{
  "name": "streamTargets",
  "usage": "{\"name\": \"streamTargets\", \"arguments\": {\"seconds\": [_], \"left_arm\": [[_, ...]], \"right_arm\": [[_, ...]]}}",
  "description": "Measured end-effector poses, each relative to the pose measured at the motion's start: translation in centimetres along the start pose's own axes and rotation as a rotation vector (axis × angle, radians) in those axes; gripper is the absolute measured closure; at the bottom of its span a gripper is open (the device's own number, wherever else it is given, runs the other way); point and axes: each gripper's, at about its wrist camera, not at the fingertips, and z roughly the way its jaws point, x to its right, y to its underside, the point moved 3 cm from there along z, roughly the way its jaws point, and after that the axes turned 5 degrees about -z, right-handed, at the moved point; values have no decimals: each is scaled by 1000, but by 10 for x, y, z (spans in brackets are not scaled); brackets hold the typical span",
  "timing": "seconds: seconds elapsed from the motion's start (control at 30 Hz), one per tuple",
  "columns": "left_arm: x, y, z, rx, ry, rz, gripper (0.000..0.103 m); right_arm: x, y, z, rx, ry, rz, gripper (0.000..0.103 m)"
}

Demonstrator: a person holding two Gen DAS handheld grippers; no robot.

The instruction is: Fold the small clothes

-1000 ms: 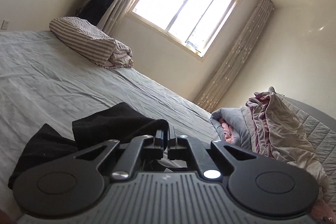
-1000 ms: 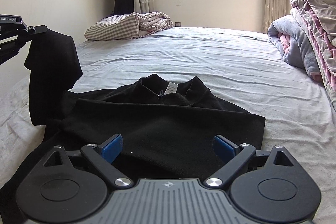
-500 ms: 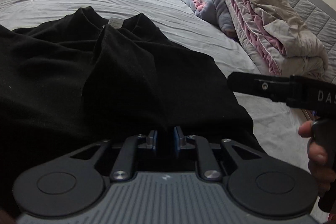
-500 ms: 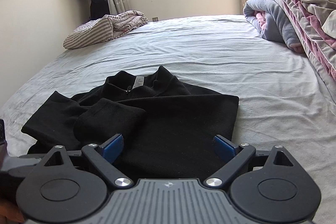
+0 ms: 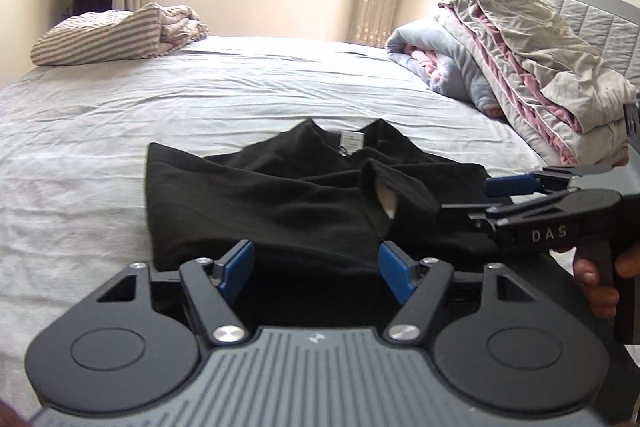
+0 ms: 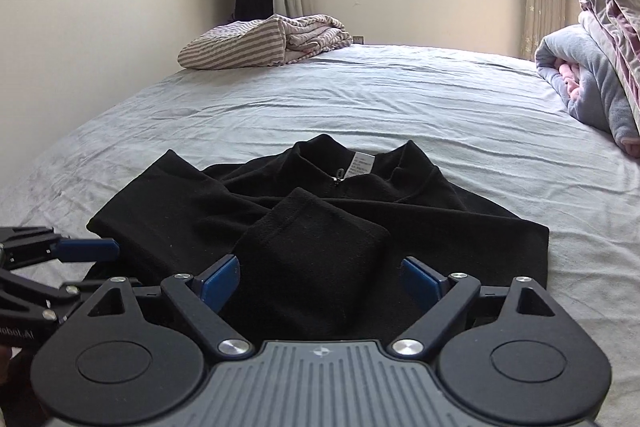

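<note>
- Black fleece pullover [image 6: 320, 227] lies flat on the grey bed sheet [image 6: 400, 99], collar and white label [image 6: 362, 163] pointing toward the window, one sleeve [image 6: 312, 247] folded across its chest.
- Left gripper [image 5: 316, 269] has just been opening; its blue pads stand apart over the hem, pressing nothing.
- Right gripper [image 6: 320, 277] also stands wide, having just narrowed a little, the folded cuff between the pads but not pinched.
- It looks soft, light and limp, so it should sag from any single hold; the fleece should not slip.
- Best holds, I'd judge: the hem corners or a shoulder seam.
- Striped bedding [image 6: 264, 41] and piled quilts [image 5: 520, 63] lie well apart.
</note>
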Motion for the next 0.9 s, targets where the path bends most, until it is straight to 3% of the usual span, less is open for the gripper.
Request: {"name": "streamTargets", "arguments": {"seconds": [0.17,0.2,0.23,0.3,0.33,0.47,0.57,0.63,0.73,0.9], "left_arm": [[-38,-6,-3,26,-86,-40,30],[-43,-7,-3,30,-97,-46,30],[-47,-7,-2,34,-108,-53,30],[-56,-7,-2,37,-124,-68,30],[-60,-6,-2,36,-129,-74,30],[-72,-6,1,24,-154,-76,31],[-75,-8,4,31,-152,-78,32],[-75,-9,6,35,-143,-85,34],[-72,-9,13,22,-132,-95,40],[-61,-6,21,0,-139,-58,48]], "right_arm": [[-34,0,27,-40,14,-144,27],[-37,1,33,-57,26,-166,35],[-38,2,40,-79,40,-187,54],[-33,5,44,-93,67,-210,81],[-25,5,40,-72,62,-181,83],[33,11,14,9,50,67,82],[79,28,-3,52,-38,262,70],[100,39,-10,65,-101,374,50],[116,52,-15,90,-183,487,35],[116,55,-11,118,-263,600,33]]}}
